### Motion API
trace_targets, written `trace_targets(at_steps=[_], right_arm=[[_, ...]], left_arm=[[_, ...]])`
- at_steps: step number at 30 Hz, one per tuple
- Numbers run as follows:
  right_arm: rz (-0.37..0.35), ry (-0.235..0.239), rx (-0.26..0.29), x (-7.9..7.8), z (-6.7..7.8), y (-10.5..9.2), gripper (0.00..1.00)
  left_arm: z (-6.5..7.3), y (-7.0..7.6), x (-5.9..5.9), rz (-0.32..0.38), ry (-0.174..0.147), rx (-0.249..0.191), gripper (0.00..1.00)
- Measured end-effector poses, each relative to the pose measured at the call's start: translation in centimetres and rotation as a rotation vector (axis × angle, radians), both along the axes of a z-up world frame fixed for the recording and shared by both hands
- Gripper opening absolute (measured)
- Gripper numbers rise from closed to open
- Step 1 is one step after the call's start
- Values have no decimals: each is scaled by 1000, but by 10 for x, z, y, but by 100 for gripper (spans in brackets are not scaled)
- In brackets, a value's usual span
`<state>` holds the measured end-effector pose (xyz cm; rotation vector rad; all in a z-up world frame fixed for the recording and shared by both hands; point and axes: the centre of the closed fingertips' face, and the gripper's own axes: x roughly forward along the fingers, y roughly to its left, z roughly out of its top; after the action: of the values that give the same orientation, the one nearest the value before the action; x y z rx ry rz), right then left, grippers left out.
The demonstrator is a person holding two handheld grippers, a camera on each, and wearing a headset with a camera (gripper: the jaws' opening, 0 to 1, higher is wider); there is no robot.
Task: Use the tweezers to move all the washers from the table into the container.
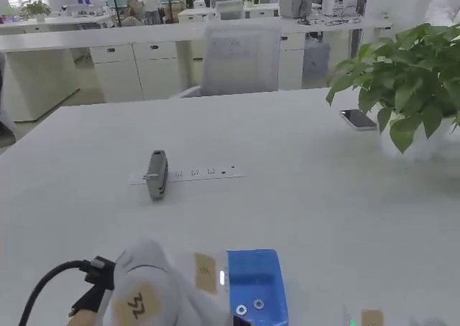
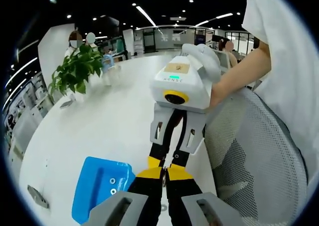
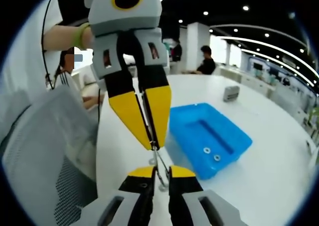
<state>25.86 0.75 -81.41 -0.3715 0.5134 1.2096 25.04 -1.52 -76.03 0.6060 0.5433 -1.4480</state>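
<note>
Two washers (image 3: 206, 150) already lie in the blue container (image 3: 189, 136), right of centre in the right gripper view, so the task looks partly done; at lower centre the tweezers (image 3: 157, 161) run between the left gripper (image 3: 152, 145), yellow tips closed on their upper end, and the right gripper (image 3: 162, 172), jaws tight about the lower part; a small ring (image 3: 162, 187) sits at the tips, likely another washer; whether the tweezers pinch it I cannot tell.
</note>
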Motion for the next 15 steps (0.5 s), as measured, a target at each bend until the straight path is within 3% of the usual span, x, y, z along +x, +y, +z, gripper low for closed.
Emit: trace_targets(at_steps=[4, 6, 8, 9, 12, 15], right_arm=[[-25, 54, 26, 3, -1, 0, 5], [-47, 93, 33, 3, -3, -1, 5], [-62, 105, 45, 5, -2, -1, 5], [-66, 106, 44, 5, -2, -1, 5], [-95, 120, 51, 6, -2, -2, 4], [-158, 165, 87, 11, -2, -6, 4]], left_arm=[[1, 0, 5, 37, 13, -16, 0], [-2, 2, 6, 91, 65, -18, 0], [-3, 4, 11, 123, 49, -21, 2], [-2, 4, 12, 138, 46, -38, 5], [11, 6, 13, 236, 125, -148, 10], [22, 15, 14, 323, 140, -238, 14]])
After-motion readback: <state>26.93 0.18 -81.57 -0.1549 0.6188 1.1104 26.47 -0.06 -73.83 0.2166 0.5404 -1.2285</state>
